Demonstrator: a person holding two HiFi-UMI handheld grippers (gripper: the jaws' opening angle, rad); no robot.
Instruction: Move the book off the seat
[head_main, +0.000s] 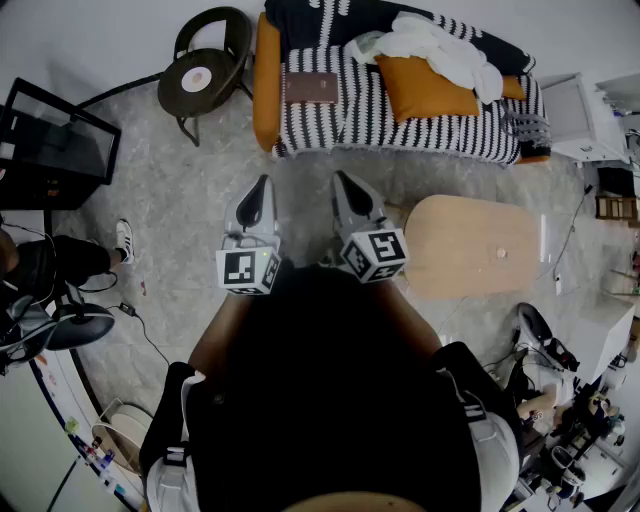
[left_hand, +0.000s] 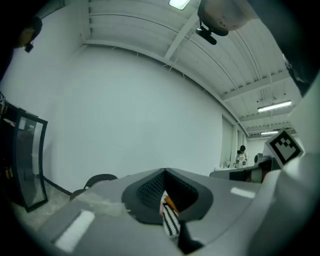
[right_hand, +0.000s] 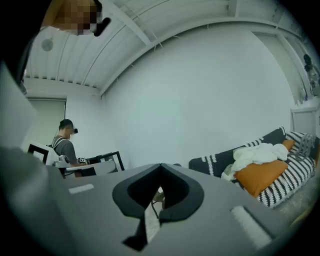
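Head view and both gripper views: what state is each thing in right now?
book: closed, flat on the striped sofa seat.
left gripper: shut, empty.
right gripper: shut, empty.
white blanket: crumpled, partly over the orange cushion.

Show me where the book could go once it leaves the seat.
The oval wooden table is nearly bare, with one small item on it. The grey floor in front of the sofa is open too. The sofa's right half is crowded with an orange cushion and white blanket.
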